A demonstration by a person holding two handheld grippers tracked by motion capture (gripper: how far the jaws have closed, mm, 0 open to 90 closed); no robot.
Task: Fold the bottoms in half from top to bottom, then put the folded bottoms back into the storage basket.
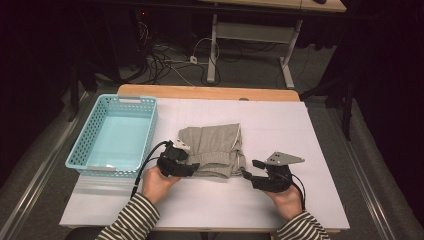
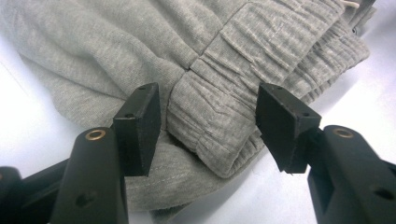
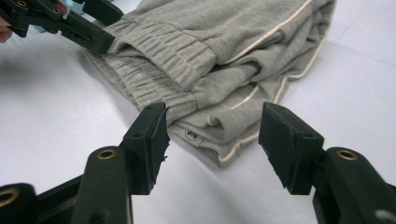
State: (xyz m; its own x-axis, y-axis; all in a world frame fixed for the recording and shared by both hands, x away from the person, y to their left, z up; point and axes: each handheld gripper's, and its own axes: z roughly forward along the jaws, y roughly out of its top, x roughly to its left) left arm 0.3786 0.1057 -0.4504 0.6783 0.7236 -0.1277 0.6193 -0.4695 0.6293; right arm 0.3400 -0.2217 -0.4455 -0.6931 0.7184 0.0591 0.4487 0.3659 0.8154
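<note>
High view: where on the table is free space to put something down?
The white table is bare right of the grey garment, between garment and far edge, and along the near edge between the forearms. The basket also looks free inside. Crowded: the garment's near edge, where left gripper and right gripper meet it.

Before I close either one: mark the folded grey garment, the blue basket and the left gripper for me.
folded grey garment (image 1: 212, 142): high view, middle of its top layer.
blue basket (image 1: 150, 131): high view, its right wall.
left gripper (image 2: 208, 112): left gripper view, midway between its open jaws, over the ribbed band.
</note>
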